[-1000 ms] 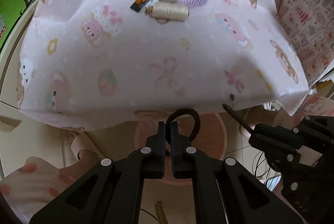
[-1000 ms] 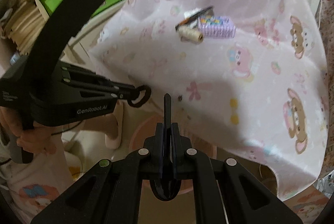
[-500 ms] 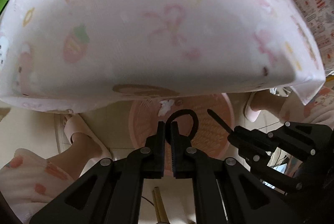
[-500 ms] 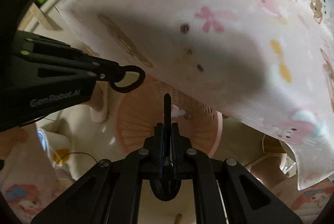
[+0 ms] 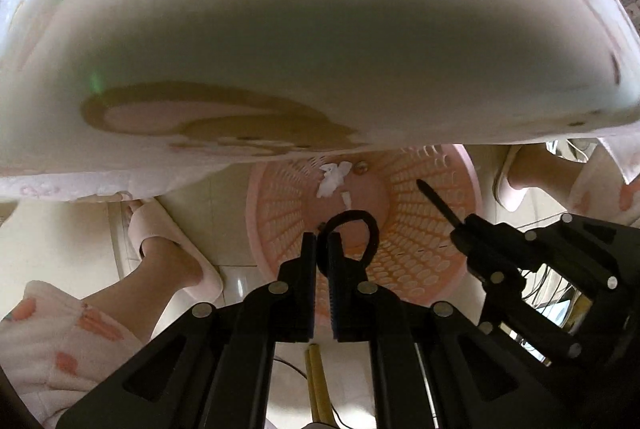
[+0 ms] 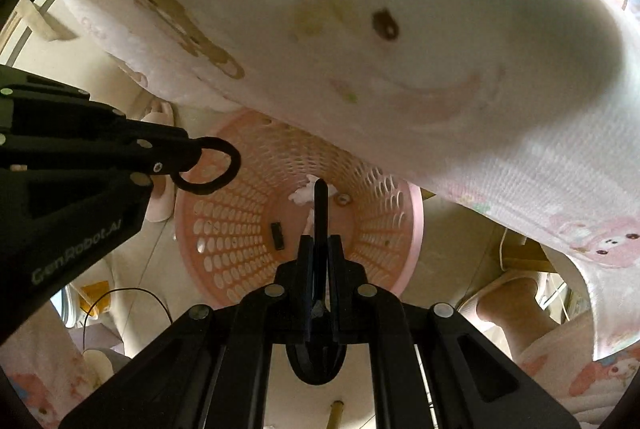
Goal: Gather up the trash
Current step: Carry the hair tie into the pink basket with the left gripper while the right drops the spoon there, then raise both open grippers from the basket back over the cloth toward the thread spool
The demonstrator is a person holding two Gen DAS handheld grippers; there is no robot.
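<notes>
While tablecloth hem (image 5: 280, 149) overhangs basket rim (image 5: 472, 185), both grippers hover within.

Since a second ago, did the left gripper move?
Yes. The left gripper, shut on a black hair tie, went down past the table edge toward the pink basket, which now looks bigger.

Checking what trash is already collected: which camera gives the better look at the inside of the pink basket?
The right wrist view. It shows most of the pink basket, with white scraps and a small dark piece on its floor. In the left wrist view the basket is partly behind the left gripper; only the scraps show.
</notes>
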